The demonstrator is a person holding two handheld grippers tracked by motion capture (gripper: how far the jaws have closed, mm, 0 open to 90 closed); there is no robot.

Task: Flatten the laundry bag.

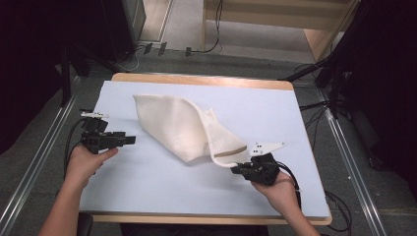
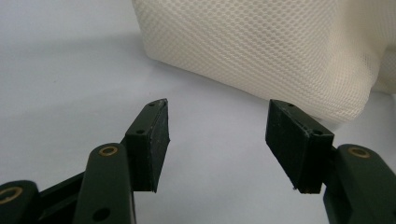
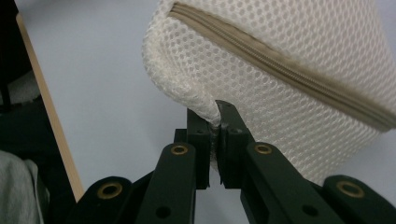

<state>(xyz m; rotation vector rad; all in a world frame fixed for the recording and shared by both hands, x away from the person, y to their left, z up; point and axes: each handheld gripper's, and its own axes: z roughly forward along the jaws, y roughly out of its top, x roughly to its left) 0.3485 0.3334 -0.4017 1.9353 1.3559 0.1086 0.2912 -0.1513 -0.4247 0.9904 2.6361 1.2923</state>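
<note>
Mesh bag (image 1: 184, 129) lies mid-table (image 1: 147, 196), its zipper corner pinched tight in the right gripper (image 3: 217, 122), so pull that corner low and gently to avoid slipping, while the left gripper (image 2: 217, 135), jaws wide and empty, waits just beside the far side.

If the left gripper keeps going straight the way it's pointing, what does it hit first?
Probably the white mesh bag: the left gripper, jaws open, points over bare table cover at its near edge.

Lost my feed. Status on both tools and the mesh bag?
Right tool shut on mesh bag edge by the zipper. Left tool open, short of bag. Nothing in the way.
</note>
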